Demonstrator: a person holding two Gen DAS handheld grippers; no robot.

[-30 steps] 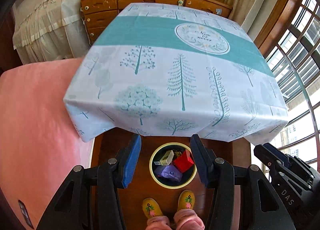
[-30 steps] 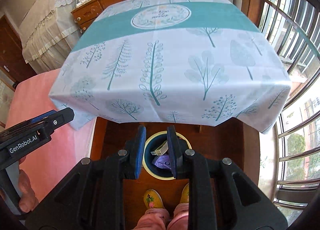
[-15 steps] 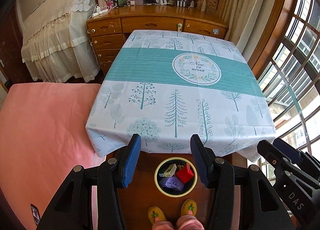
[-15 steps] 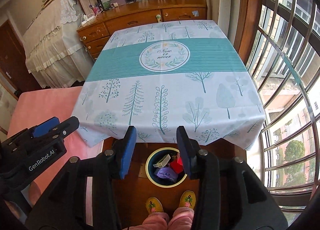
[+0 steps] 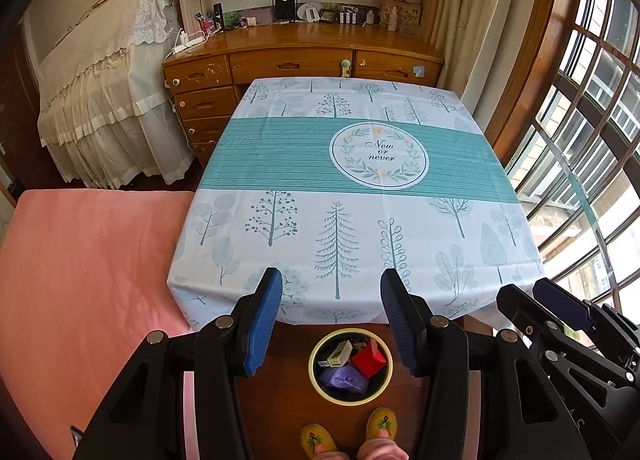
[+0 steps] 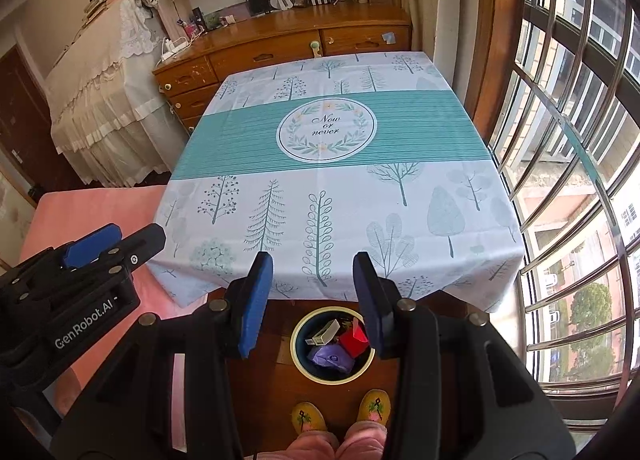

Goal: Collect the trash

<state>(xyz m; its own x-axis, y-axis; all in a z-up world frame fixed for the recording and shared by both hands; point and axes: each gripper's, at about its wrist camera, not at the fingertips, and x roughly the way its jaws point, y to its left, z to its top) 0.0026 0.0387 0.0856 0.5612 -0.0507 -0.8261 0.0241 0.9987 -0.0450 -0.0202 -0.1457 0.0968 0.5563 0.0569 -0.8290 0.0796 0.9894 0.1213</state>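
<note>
A round bin (image 5: 316,384) with a yellow rim stands on the wooden floor below the table's near edge; it also shows in the right wrist view (image 6: 298,362). It holds a red box (image 5: 370,358), a purple wrapper (image 5: 346,377) and a small white box (image 5: 339,354). My left gripper (image 5: 330,320) is open and empty, high above the bin. My right gripper (image 6: 312,296) is open and empty, also high above the bin (image 6: 298,362). The table (image 5: 352,196) has a tree-patterned cloth with a teal band.
A pink bed (image 5: 80,280) lies left of the table. A wooden desk with drawers (image 5: 280,60) stands behind it. Barred windows (image 6: 580,140) run along the right. The person's yellow slippers (image 5: 348,434) are in front of the bin.
Both grippers have risen and pulled back from the bin, so the whole table and room show. The right gripper has opened from nearly shut.
</note>
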